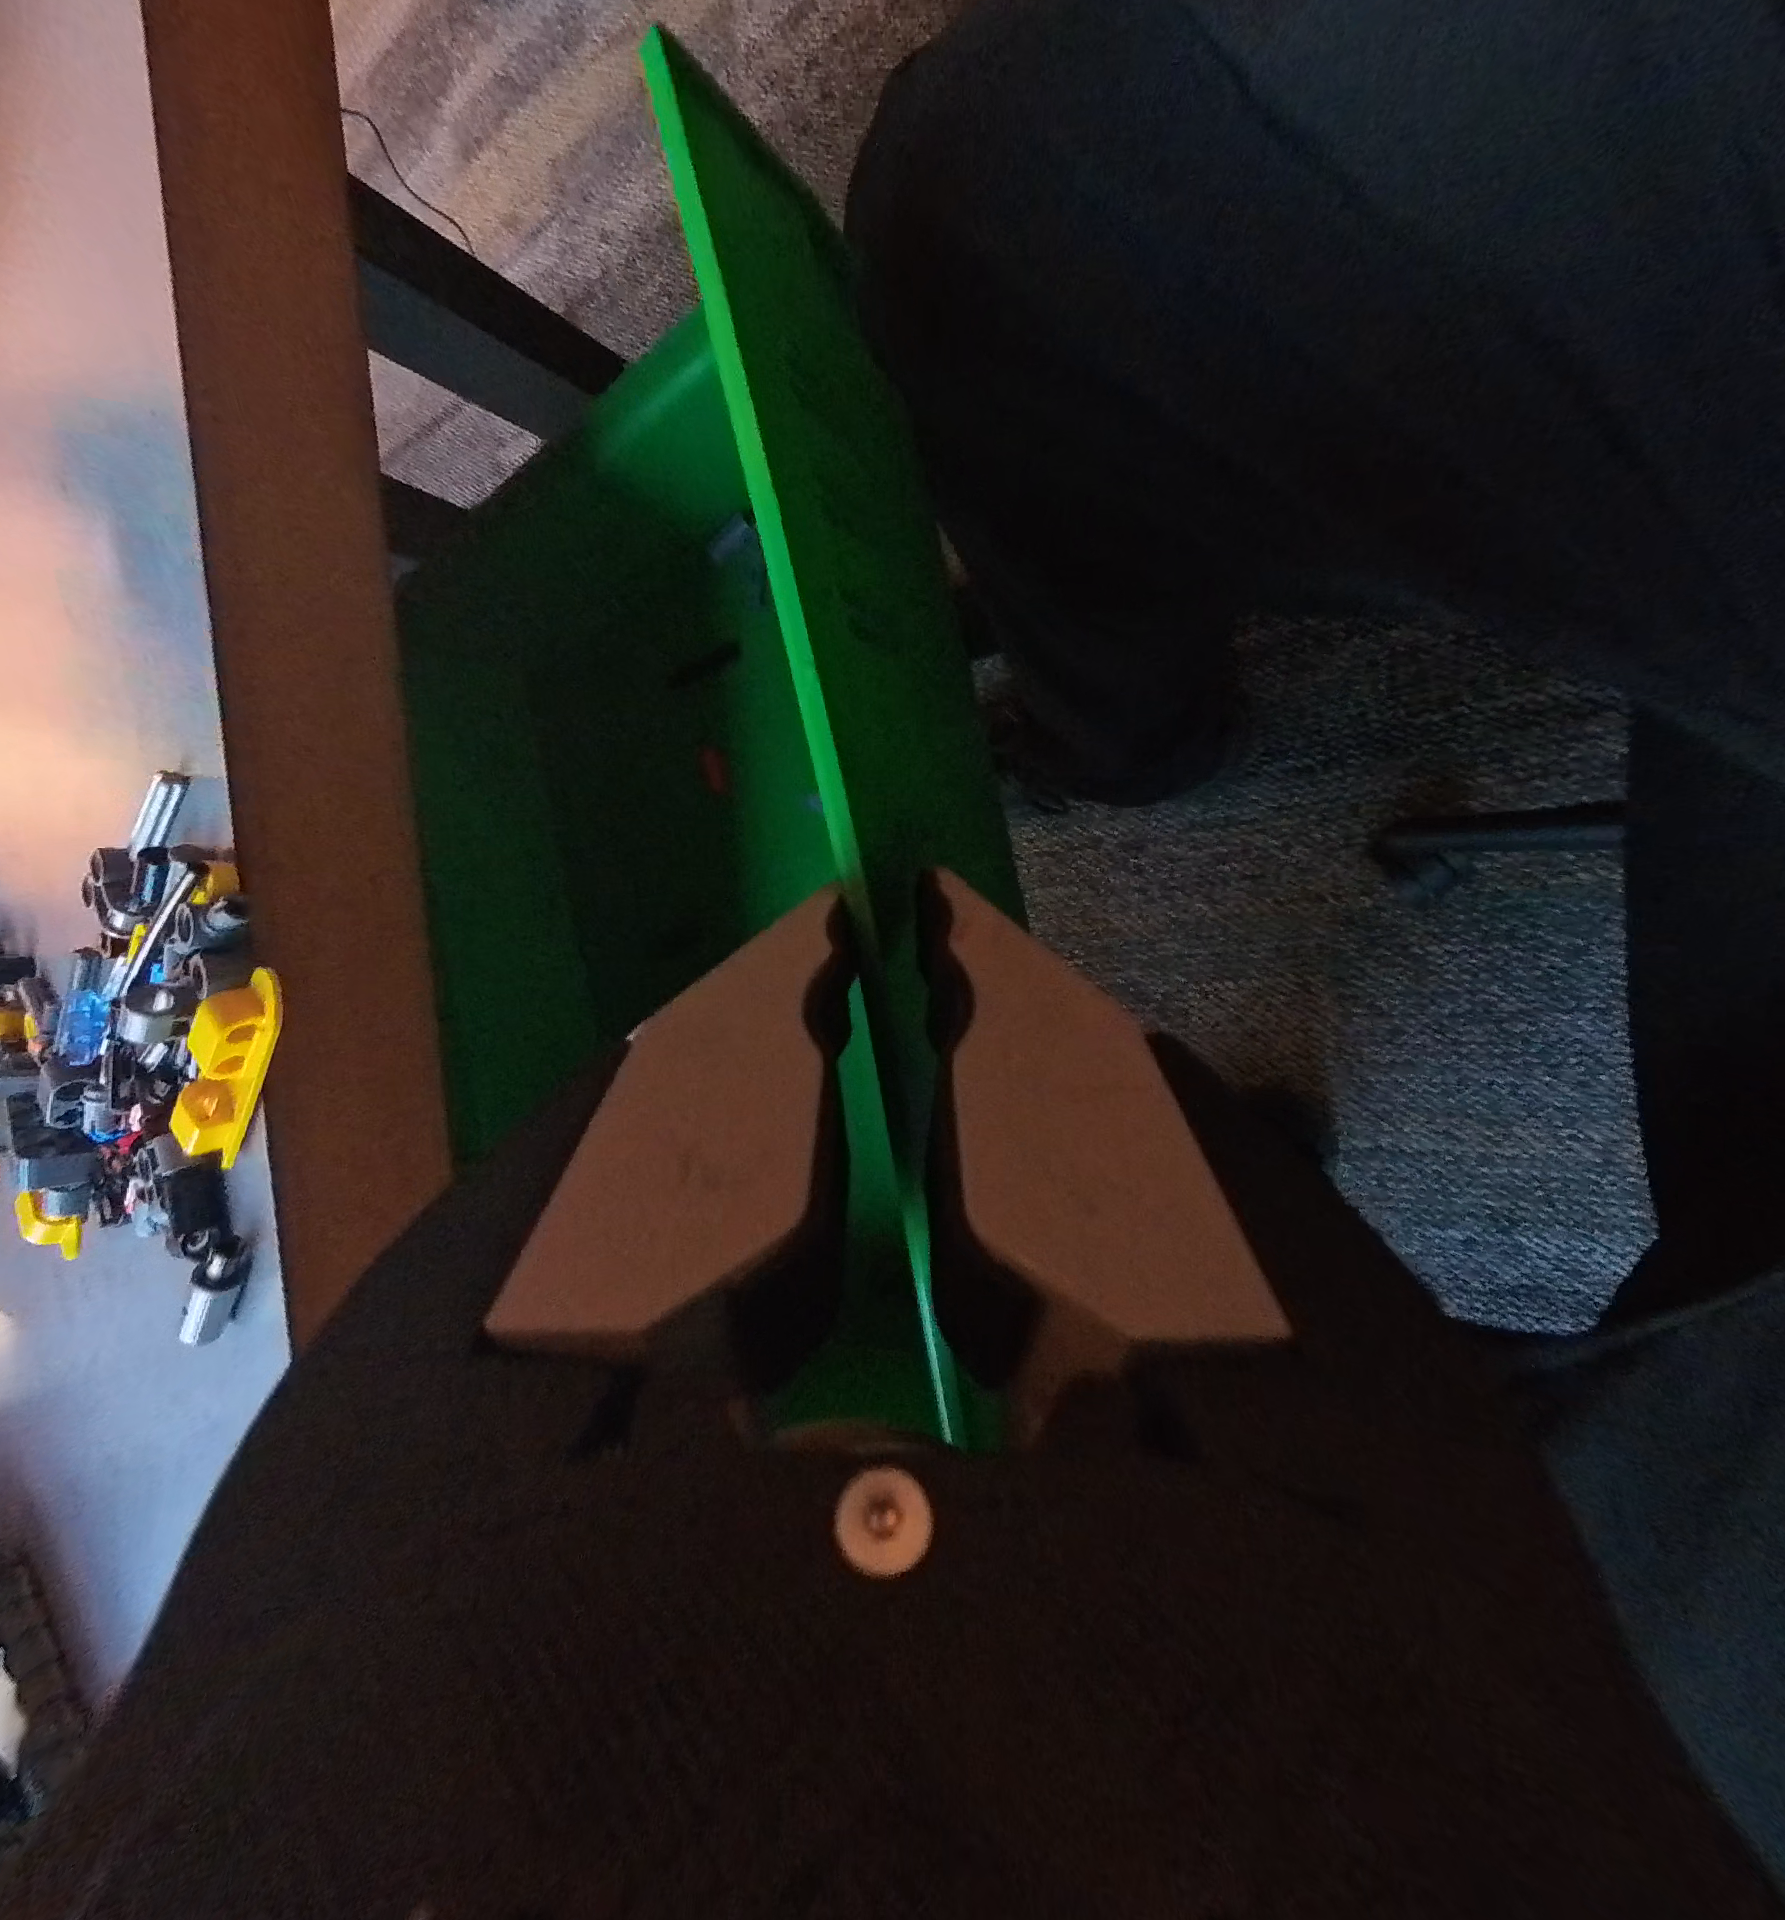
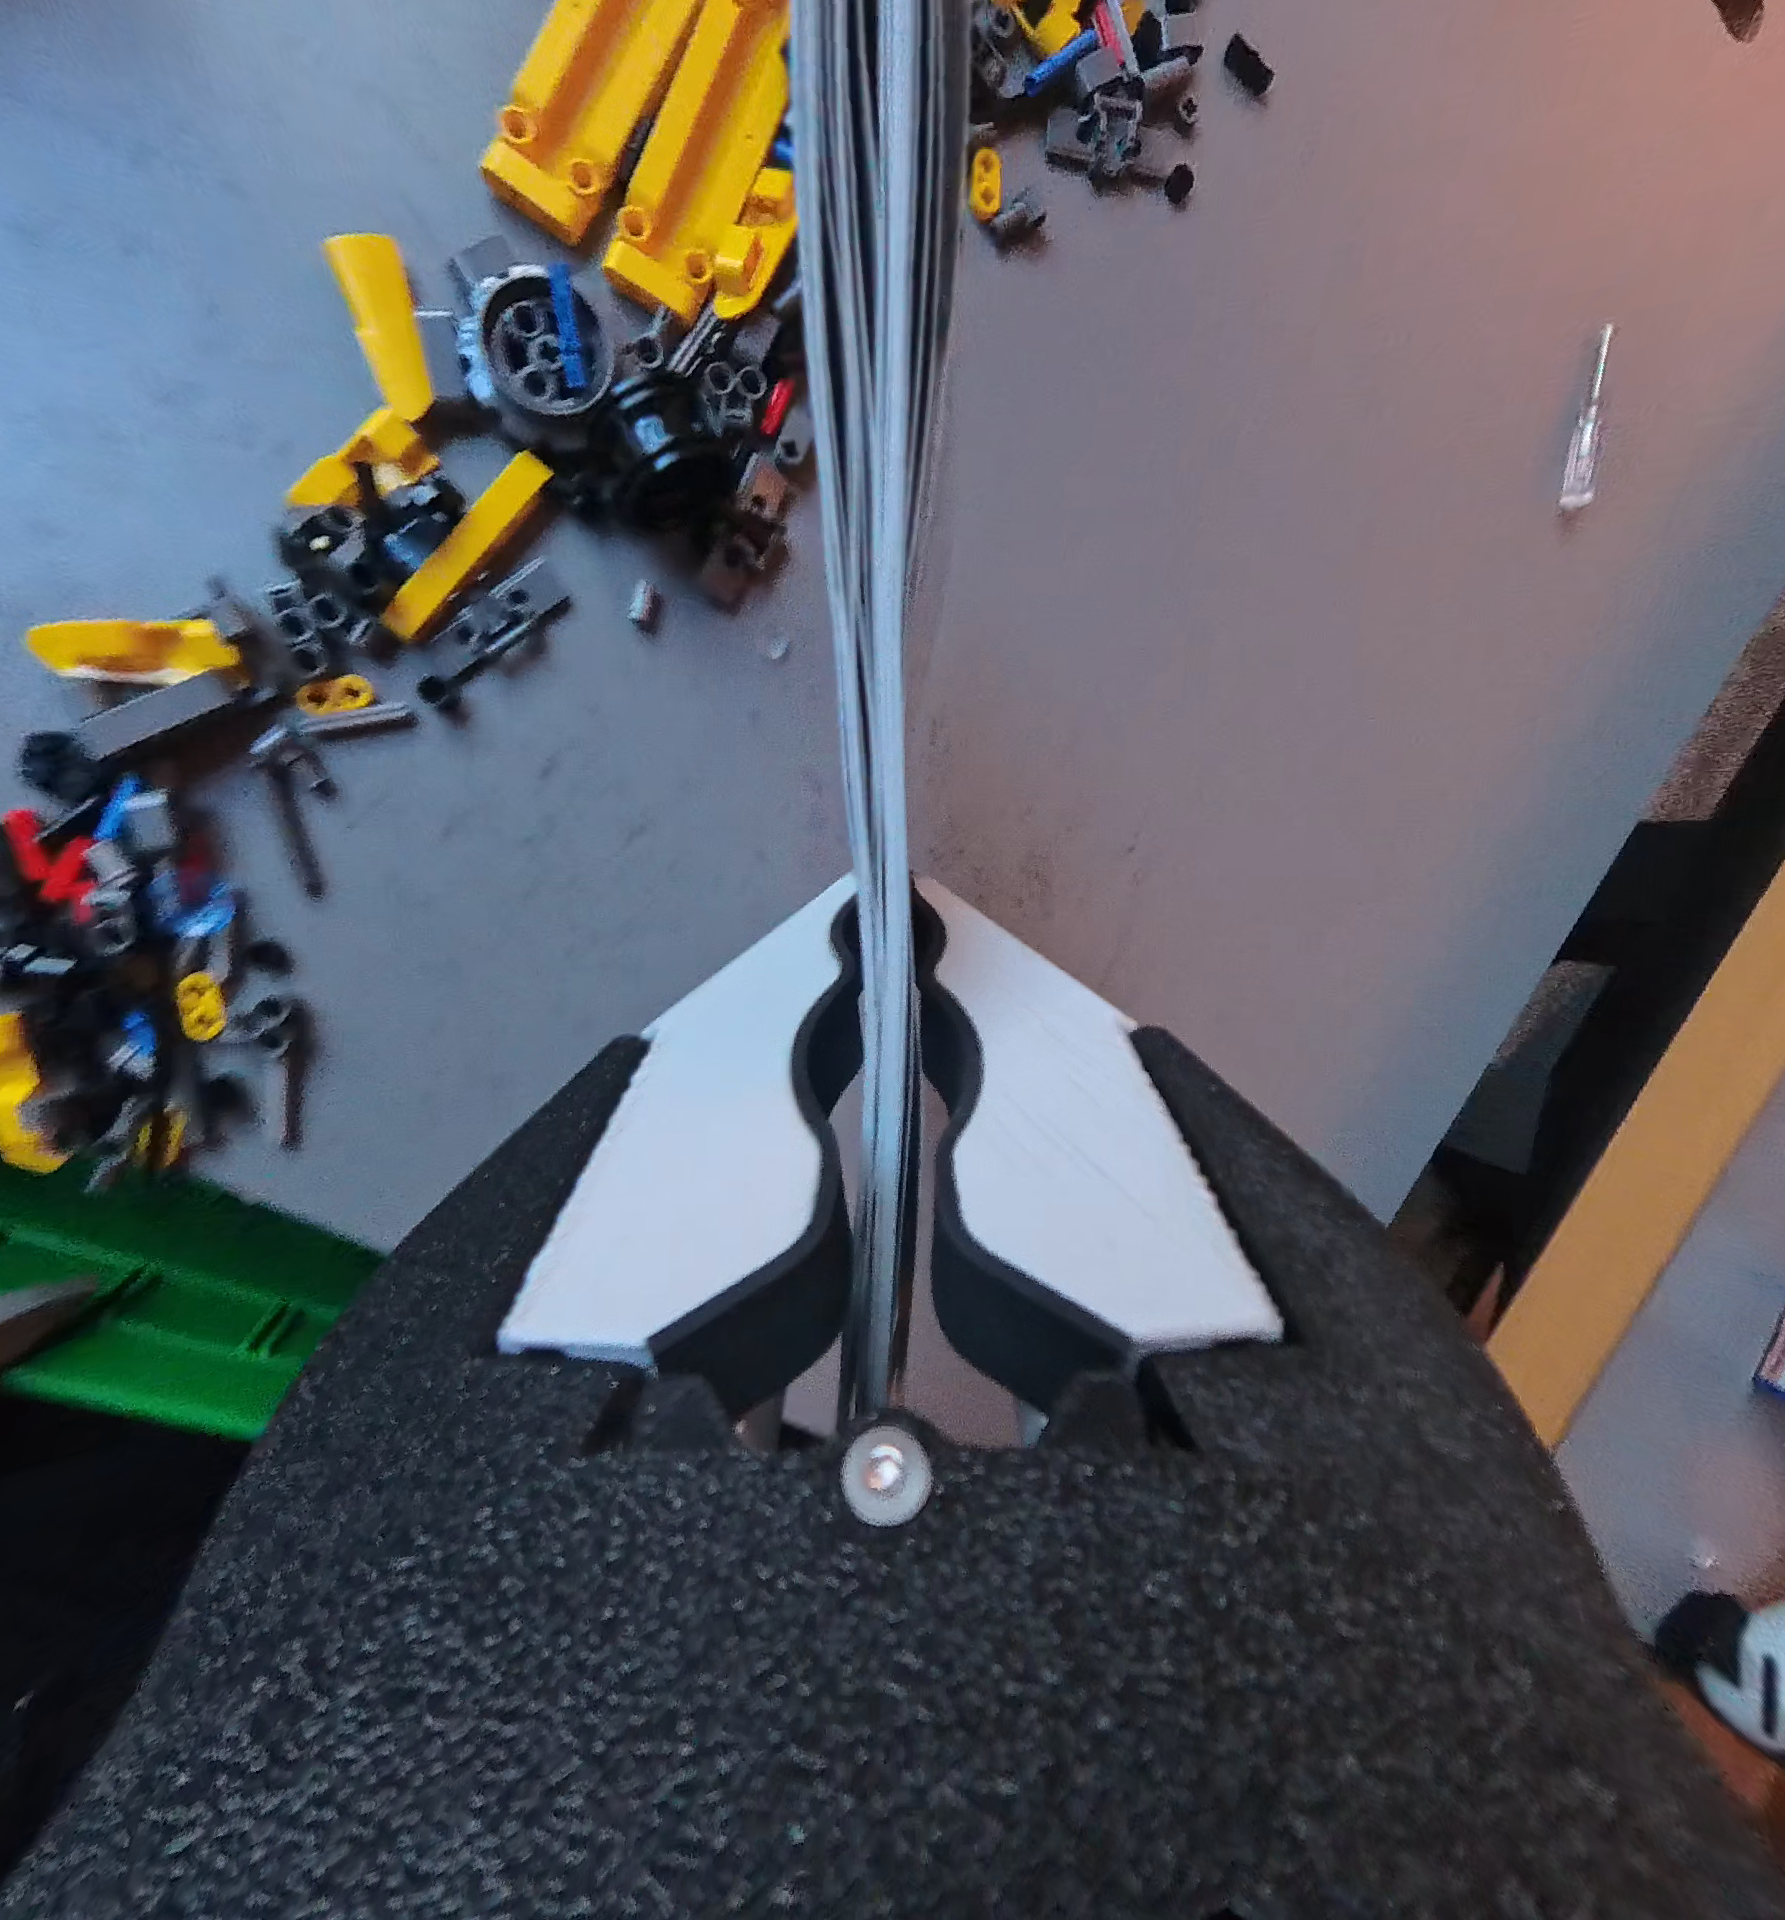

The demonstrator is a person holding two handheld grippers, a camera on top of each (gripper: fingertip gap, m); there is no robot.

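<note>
My left gripper [image 1: 883, 894] is shut on the edge of a thin green panel [image 1: 763, 468], seen edge-on and running up and away from the jaws. A green box [image 1: 555, 779] sits just behind it on the left, below the table's brown edge [image 1: 285, 623]. My right gripper [image 2: 883, 894] is shut on a thin flat sheaf with black and white streaks [image 2: 872, 416], also edge-on, held above the grey table top [image 2: 1283, 727]. Loose yellow, black and grey toy building parts [image 2: 555, 343] lie spread under and left of it.
More toy parts [image 1: 140, 1039] lie on the table in the left wrist view. Carpet [image 1: 1335, 987] and a large dark shape [image 1: 1283, 364] are at right. In the right wrist view: a green ribbed tray [image 2: 140, 1278], a small screwdriver [image 2: 1584, 436], the table's edge [image 2: 1677, 1122]. There is about 30 centimeters between the tips of the two grippers.
</note>
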